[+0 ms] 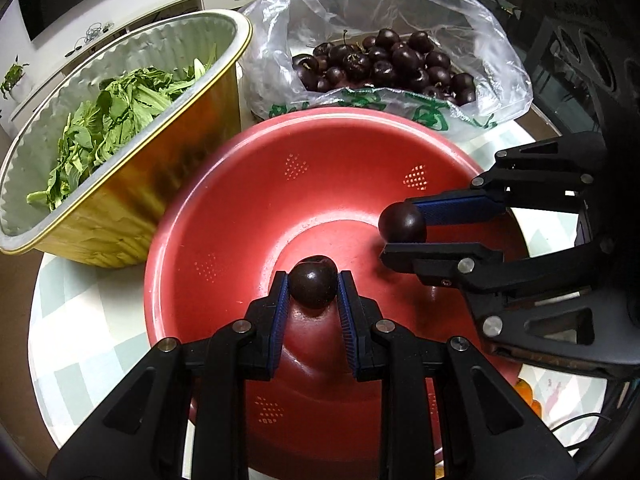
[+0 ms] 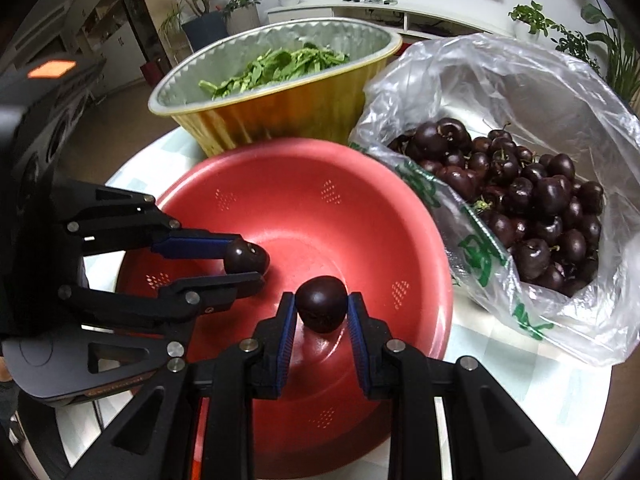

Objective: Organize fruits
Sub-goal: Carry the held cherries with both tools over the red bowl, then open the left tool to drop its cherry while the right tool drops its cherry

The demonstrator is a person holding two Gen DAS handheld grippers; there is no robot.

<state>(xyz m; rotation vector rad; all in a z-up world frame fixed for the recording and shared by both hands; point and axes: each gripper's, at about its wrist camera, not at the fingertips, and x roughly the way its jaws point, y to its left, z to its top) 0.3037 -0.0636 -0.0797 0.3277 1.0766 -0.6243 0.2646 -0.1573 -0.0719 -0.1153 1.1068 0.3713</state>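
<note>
While both grippers are poised over the red colander (image 1: pixel 224 216), a dark cherry is clamped in each. One cherry (image 1: pixel 313 286) is pinched between the blue pads of the left gripper (image 1: pixel 313 292), above the colander's centre. A second cherry (image 2: pixel 323 304) is squeezed by the right gripper (image 2: pixel 322 312), also above the colander's inside. In the left wrist view the right gripper is seen entering from the colander's right rim; in the right wrist view the left gripper is seen from the colander's left rim. Just behind the colander, a clear plastic bag (image 2: pixel 520 80) full of cherries (image 2: pixel 532 208) is set, and beside it a gold foil tub (image 1: pixel 132 208) of green leaves (image 1: pixel 112 120).
</note>
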